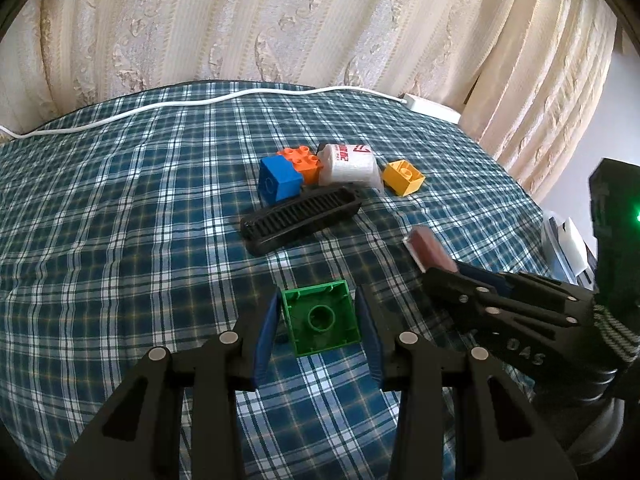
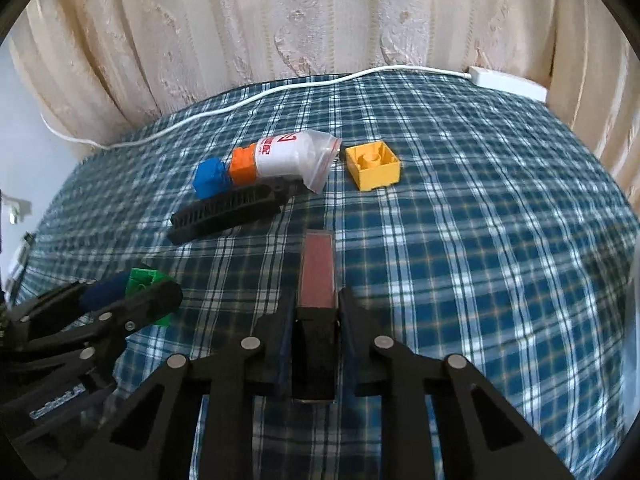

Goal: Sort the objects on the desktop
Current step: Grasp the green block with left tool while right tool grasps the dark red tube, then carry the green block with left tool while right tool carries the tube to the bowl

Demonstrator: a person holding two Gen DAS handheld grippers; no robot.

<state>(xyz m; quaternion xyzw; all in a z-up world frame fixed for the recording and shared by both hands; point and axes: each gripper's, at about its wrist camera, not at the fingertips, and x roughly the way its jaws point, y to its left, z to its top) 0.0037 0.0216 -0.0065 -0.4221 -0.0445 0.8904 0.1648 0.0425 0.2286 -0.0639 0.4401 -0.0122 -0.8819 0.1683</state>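
Observation:
My left gripper (image 1: 319,316) is shut on a green toy brick (image 1: 320,318), hollow side toward the camera, just above the checked cloth; the brick also shows in the right wrist view (image 2: 145,280). My right gripper (image 2: 316,304) is shut on a long reddish-brown bar in a clear case (image 2: 317,272), which sticks out forward; the bar also shows in the left wrist view (image 1: 430,250). Farther back lie a blue brick (image 1: 278,180), an orange brick (image 1: 302,162), a white bagged roll (image 1: 350,164), a yellow brick (image 1: 403,177) and a black comb-like piece (image 1: 300,218).
A blue checked cloth (image 2: 480,220) covers the table. A white cable (image 1: 160,110) and a white adapter (image 1: 430,107) lie along the far edge under cream curtains (image 1: 280,20). White items (image 1: 568,244) sit beyond the table's right edge.

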